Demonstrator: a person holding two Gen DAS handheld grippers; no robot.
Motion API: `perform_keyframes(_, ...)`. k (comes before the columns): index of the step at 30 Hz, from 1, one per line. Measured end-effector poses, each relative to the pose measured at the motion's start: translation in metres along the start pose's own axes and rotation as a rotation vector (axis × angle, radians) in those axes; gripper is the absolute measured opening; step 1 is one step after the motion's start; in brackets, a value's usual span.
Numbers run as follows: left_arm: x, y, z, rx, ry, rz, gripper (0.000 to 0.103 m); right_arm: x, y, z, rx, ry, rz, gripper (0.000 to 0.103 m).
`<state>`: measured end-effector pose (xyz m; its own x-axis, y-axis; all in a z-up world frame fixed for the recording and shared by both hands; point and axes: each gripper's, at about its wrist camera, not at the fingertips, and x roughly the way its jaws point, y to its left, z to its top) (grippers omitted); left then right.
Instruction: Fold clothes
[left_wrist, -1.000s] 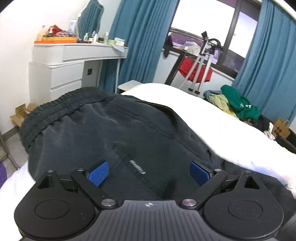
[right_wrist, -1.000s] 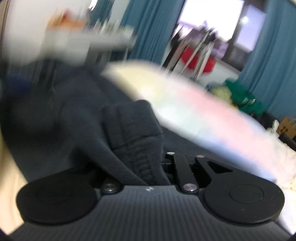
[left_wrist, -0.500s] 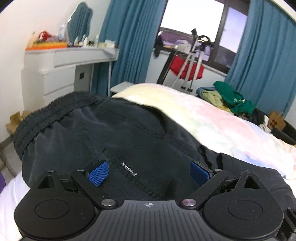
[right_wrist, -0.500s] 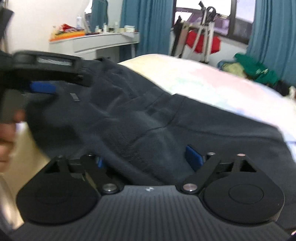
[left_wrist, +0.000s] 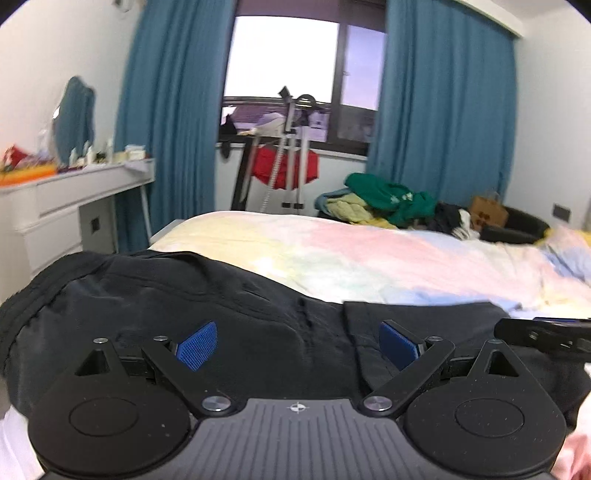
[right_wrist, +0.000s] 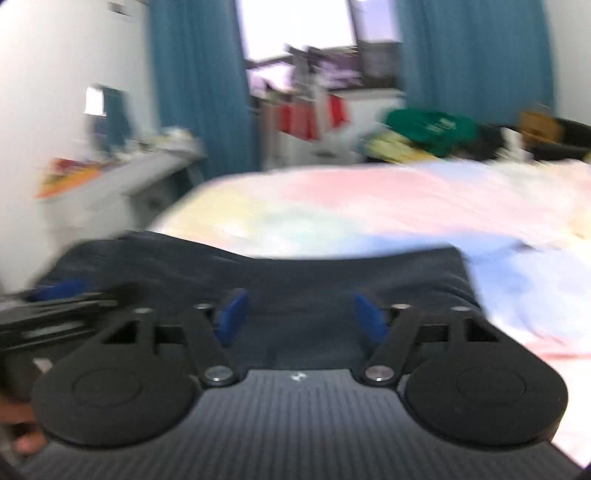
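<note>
Black pants lie crosswise on bed — long axis left-right. Left gripper and right gripper both spread, empty — right nearer the leg end.

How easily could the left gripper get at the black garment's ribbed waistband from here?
Probably yes: the left gripper is open over the black garment, and the waistband lies uncovered at its left, nothing between them.

A home bedroom: bed, dresser, curtained window.
</note>
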<state>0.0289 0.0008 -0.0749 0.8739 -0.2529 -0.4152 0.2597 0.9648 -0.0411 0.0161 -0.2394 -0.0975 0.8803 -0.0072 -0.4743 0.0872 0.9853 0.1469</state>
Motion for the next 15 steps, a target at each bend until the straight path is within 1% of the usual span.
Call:
perform_keyframes(1,0.003,-0.005,-0.002,0.017,0.012,-0.001,0.096,0.008,-0.005,-0.005,0.013,0.037,-0.029,0.043)
perform_keyframes(2,0.008,-0.009,-0.006,0.030,0.041,0.007,0.096,0.016,-0.010,-0.010,0.029,0.074,-0.050,0.041)
perform_keyframes(5,0.026,-0.019,-0.021,0.071,0.142,0.035,0.096,0.038,-0.024,-0.023,0.086,0.174,-0.056,0.039)
perform_keyframes(7,0.034,-0.021,-0.028,0.071,0.194,0.048,0.096,0.043,-0.027,-0.028,0.104,0.194,-0.056,0.038)
perform_keyframes(9,0.039,-0.021,-0.032,0.053,0.229,0.053,0.096,0.045,-0.025,-0.029,0.097,0.191,-0.062,0.038)
perform_keyframes(11,0.035,-0.013,-0.028,0.007,0.229,0.043,0.096,0.044,-0.024,-0.029,0.096,0.186,-0.064,0.038)
perform_keyframes(13,0.024,0.000,-0.025,-0.070,0.223,0.047,0.096,0.052,-0.024,-0.021,0.109,0.181,-0.058,0.039)
perform_keyframes(15,0.009,0.033,-0.021,-0.215,0.212,0.079,0.096,0.044,-0.025,-0.019,0.129,0.173,-0.049,0.038)
